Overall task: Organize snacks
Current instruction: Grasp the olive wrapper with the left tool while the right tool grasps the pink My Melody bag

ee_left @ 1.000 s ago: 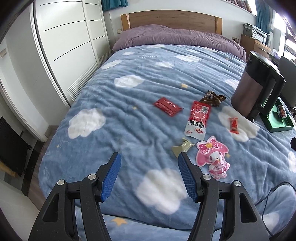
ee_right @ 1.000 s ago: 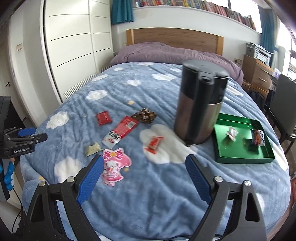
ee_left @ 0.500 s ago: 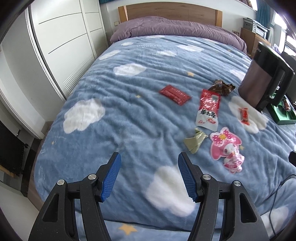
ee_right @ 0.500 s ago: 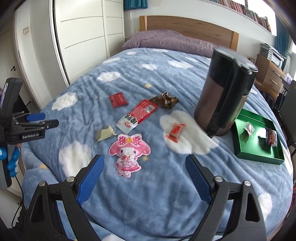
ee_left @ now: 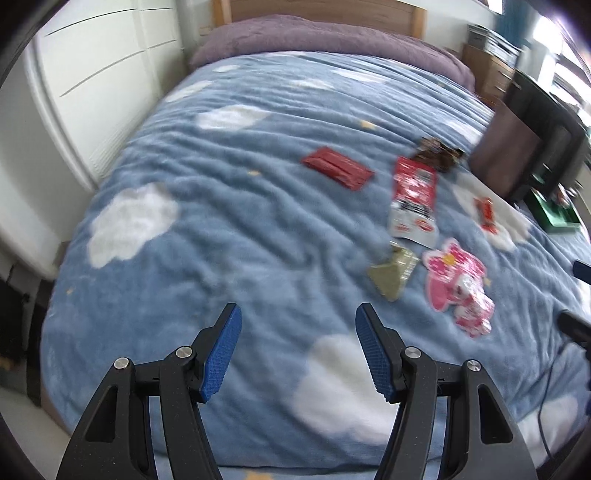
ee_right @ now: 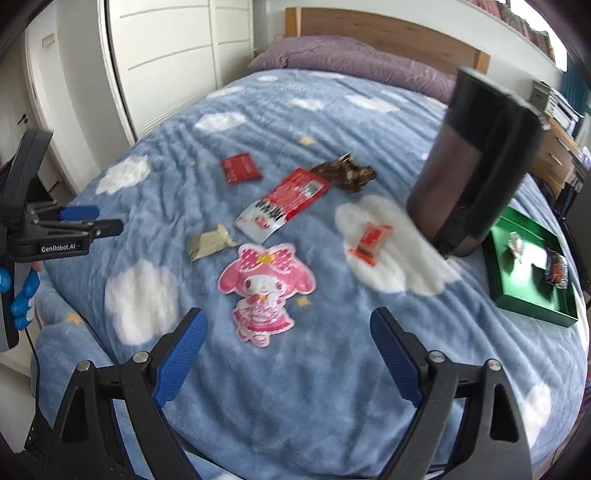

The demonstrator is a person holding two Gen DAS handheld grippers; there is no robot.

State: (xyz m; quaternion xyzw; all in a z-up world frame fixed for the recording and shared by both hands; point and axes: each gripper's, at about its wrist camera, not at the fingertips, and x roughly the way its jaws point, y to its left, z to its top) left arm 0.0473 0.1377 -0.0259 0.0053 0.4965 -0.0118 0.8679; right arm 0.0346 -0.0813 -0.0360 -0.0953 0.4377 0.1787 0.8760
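Observation:
Several snacks lie on the blue cloud blanket [ee_right: 332,369]: a pink character packet [ee_right: 264,286], a gold wrapper [ee_right: 210,242], a long red-and-white packet [ee_right: 282,203], a small red square packet [ee_right: 240,169], a brown wrapper [ee_right: 345,171] and an orange candy [ee_right: 371,240]. A green tray [ee_right: 498,291] at the right holds two snacks. My right gripper [ee_right: 288,350] is open and empty, above the blanket just in front of the pink packet. My left gripper [ee_left: 297,354] is open and empty over the bed's near left edge; the gold wrapper [ee_left: 391,273] lies ahead to its right.
A tall dark kettle [ee_right: 472,177] stands on the bed between the orange candy and the green tray. White wardrobe doors [ee_right: 166,55] run along the left. A purple duvet [ee_right: 354,62] and wooden headboard [ee_right: 388,33] are at the far end. A wooden drawer unit [ee_right: 554,155] is at the right.
Both grippers have moved forward and lower toward the bed, so the snacks appear larger. The right gripper has swung left, toward the pink packet. Both stay open.

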